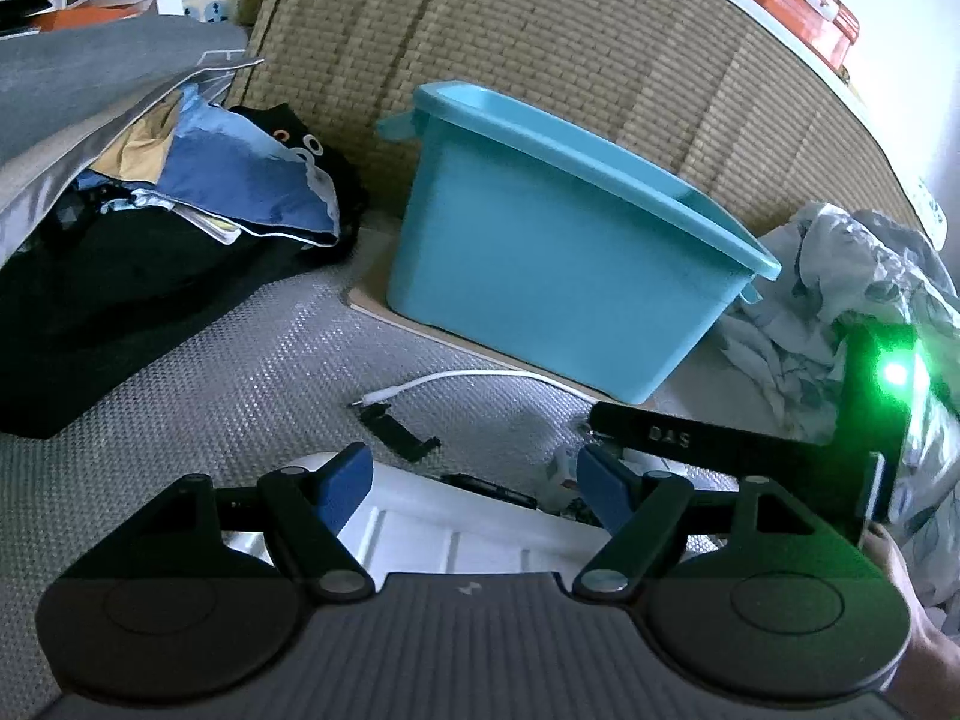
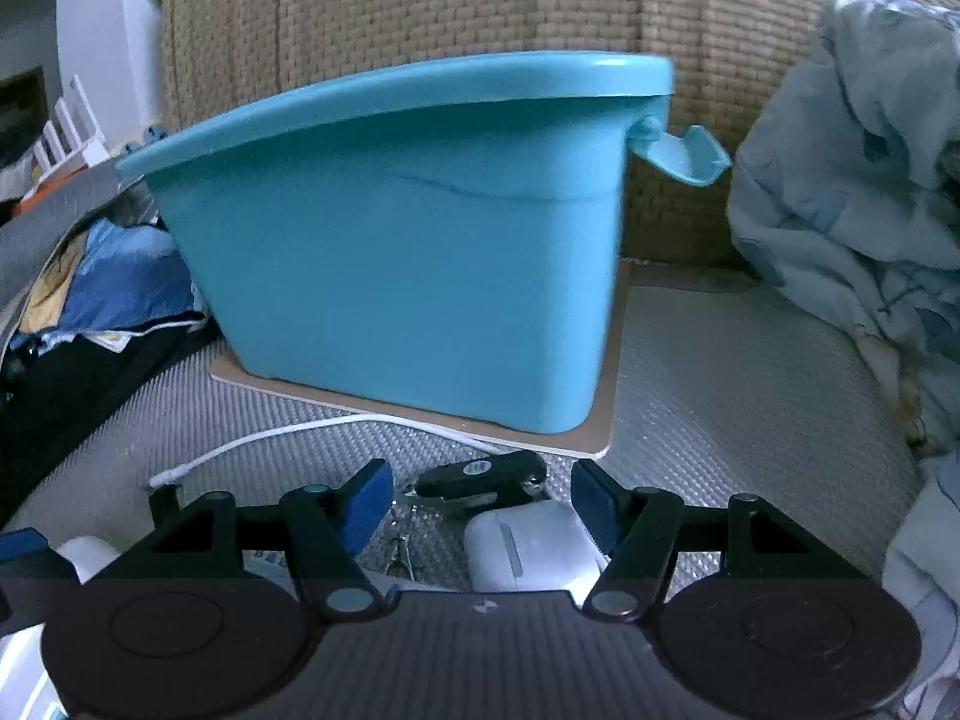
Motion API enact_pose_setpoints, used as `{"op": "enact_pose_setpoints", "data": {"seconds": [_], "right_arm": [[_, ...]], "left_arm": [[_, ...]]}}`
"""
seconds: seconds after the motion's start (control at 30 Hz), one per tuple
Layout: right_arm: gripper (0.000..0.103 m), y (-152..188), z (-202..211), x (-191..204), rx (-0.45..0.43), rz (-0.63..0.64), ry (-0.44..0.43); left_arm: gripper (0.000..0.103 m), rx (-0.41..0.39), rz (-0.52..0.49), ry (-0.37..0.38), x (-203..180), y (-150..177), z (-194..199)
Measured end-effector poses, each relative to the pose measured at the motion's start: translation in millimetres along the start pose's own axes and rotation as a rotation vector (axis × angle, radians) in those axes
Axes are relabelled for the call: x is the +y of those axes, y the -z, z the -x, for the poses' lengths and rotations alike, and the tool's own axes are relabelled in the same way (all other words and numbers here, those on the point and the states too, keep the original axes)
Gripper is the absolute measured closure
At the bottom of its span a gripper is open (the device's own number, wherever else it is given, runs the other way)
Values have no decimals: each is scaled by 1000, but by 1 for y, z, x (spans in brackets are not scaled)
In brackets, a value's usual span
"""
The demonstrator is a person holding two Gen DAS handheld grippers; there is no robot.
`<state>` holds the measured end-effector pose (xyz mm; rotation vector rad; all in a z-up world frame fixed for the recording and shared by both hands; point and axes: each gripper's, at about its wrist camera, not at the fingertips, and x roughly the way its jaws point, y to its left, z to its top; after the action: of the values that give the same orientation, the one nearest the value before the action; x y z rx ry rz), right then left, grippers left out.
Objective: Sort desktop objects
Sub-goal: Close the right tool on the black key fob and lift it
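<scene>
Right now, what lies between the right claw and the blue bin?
In the right wrist view: a black key fob on the grey mat, and a white cable before the blue bin.

Left wrist view: looks forward and down past its own fingers, blue bin [image 1: 558, 252] a little way off toward 1 o'clock, seen from its corner. Right wrist view: low and much nearer, blue bin [image 2: 408, 252] filling 12 o'clock. Shared by both: bin, white cable [image 1: 474, 377] [image 2: 288, 432], woven wall [image 1: 540, 42] [image 2: 420, 0] behind.
</scene>
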<state>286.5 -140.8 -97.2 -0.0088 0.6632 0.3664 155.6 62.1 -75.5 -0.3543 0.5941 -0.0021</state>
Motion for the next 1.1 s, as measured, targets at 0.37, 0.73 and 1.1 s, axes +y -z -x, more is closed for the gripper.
{"op": "enact_pose_setpoints", "data": {"seconds": [0.37,0.73,1.1], "right_arm": [[33,-10,-20,-4,93,-1,-5],[43,-11,-24,1,109,0,0],[43,-15,29,-10,-9,-49,-29]], "left_arm": [[25,12,25,-7,4,0,-2],[25,16,-24,-26,-2,2,-4],[24,-3,-33,-53,-6,1,-4]]}}
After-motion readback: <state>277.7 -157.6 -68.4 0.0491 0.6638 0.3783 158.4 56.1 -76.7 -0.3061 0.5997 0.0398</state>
